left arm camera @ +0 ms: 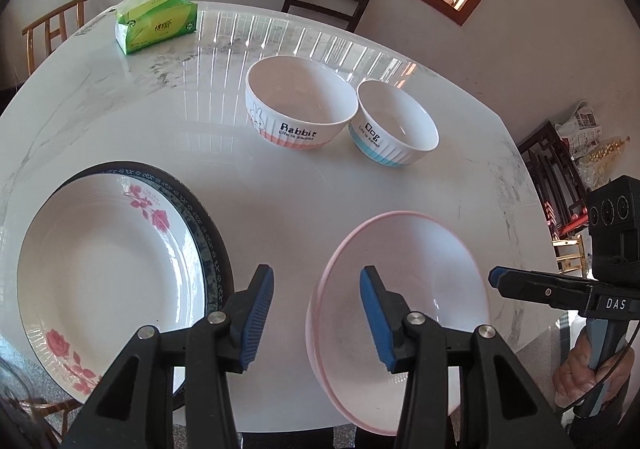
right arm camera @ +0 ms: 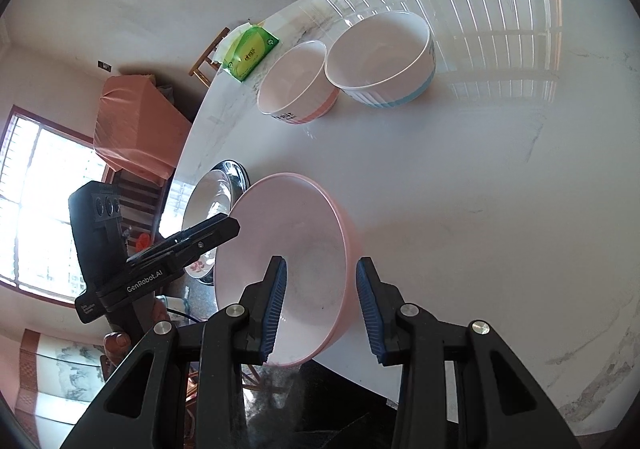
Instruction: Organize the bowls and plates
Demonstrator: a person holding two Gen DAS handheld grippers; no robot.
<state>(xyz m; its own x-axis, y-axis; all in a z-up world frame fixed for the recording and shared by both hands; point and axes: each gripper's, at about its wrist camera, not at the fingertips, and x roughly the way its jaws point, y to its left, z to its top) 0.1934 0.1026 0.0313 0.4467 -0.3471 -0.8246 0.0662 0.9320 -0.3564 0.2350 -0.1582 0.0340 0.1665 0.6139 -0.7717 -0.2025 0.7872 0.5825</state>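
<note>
Both the left gripper [left arm camera: 316,319] and the right gripper [right arm camera: 321,311] have matte black angular arms with triangular cut-outs, silver round screws at the pivots and ribbed blue pads [right arm camera: 274,309], while white lettering reads "DAS" and "GenRobot.AI" on their black bodies, each carrying a boxy black camera block with round lenses.

I count three bowls on the table [left arm camera: 280,217]: the Rabbit bowl [left arm camera: 300,105] and the Dog bowl [left arm camera: 396,125] side by side toward the far edge, and one pink bowl [left arm camera: 400,289] tilted at the near edge. I count two plates, stacked at the near left edge: a rose-patterned plate [left arm camera: 108,261] on top of a dark-rimmed plate [left arm camera: 208,233]. There is one green tissue pack [left arm camera: 158,23], at the far left corner. Two grippers are mine to work: the left gripper [left arm camera: 316,321] and the right gripper [right arm camera: 320,313].
</note>
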